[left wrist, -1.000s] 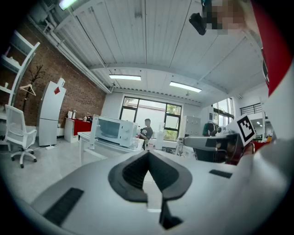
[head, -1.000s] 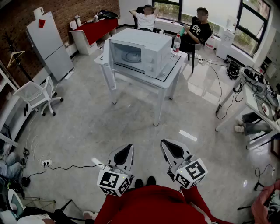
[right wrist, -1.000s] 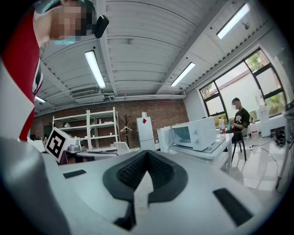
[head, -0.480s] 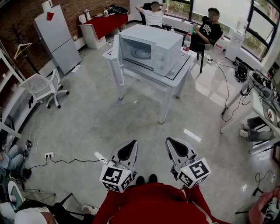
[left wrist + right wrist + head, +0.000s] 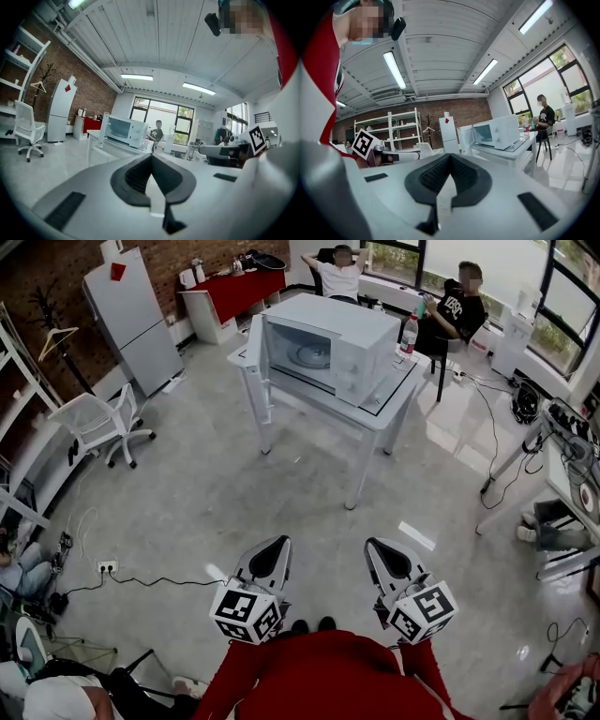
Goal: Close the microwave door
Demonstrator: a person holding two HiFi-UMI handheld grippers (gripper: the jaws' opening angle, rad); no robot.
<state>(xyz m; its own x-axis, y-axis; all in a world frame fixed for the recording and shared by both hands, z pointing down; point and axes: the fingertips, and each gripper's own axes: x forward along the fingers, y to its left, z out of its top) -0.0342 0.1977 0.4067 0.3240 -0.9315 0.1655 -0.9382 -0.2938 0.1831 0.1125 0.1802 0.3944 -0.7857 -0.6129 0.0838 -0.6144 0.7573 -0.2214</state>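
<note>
A white microwave (image 5: 337,338) stands on a white table (image 5: 375,413) across the room, its door (image 5: 260,357) swung open to the left. Far short of it, low in the head view, my left gripper (image 5: 278,544) and right gripper (image 5: 373,546) sit side by side, both shut with nothing in them. In the left gripper view the microwave (image 5: 125,131) shows small beyond the shut left gripper (image 5: 151,157). In the right gripper view the microwave (image 5: 499,130) and its open door (image 5: 465,137) lie right of the shut right gripper (image 5: 450,157).
A bottle (image 5: 408,334) stands on the table behind the microwave. Two people sit beyond it (image 5: 339,273) (image 5: 461,301). A grey fridge (image 5: 131,320) and white office chair (image 5: 98,423) are at left, a desk (image 5: 567,451) at right, and a cable with socket (image 5: 108,568) on the floor.
In the head view the microwave table has shifted right and looks slightly nearer. Both grippers stay shut and side by side; the right one has edged right and down a little.
</note>
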